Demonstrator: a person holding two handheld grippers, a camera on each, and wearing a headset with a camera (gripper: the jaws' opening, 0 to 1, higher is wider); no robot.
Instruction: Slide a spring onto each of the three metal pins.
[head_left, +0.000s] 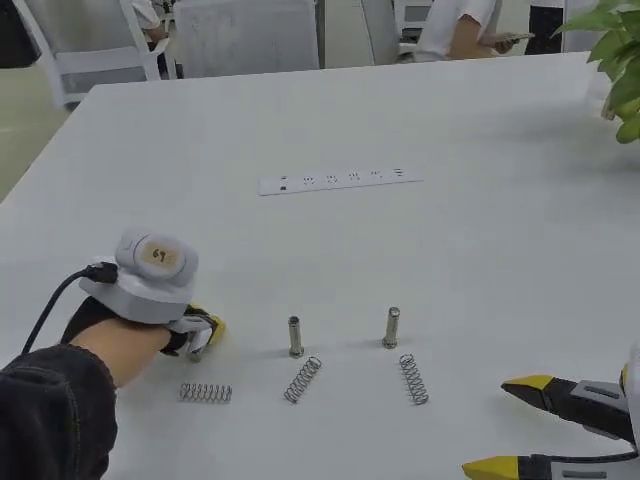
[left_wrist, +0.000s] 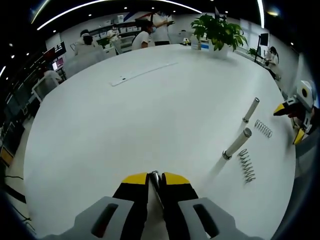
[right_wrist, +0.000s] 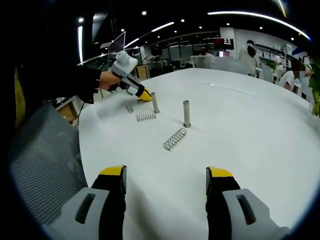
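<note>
Two metal pins stand upright on the white table, one in the middle (head_left: 295, 336) and one further right (head_left: 391, 327). A third pin (head_left: 196, 351) stands at the left, and my left gripper (head_left: 207, 333) is shut on it; its top shows between the yellow tips in the left gripper view (left_wrist: 155, 179). Three springs lie flat in front of the pins: left (head_left: 205, 393), middle (head_left: 302, 379), right (head_left: 413, 379). My right gripper (head_left: 505, 425) hovers open at the lower right, short of the right spring (right_wrist: 175, 138), with nothing between its fingers.
A white power strip (head_left: 338, 181) lies further back on the table. A green plant (head_left: 620, 70) stands at the far right edge. Chairs and people are beyond the table's far side.
</note>
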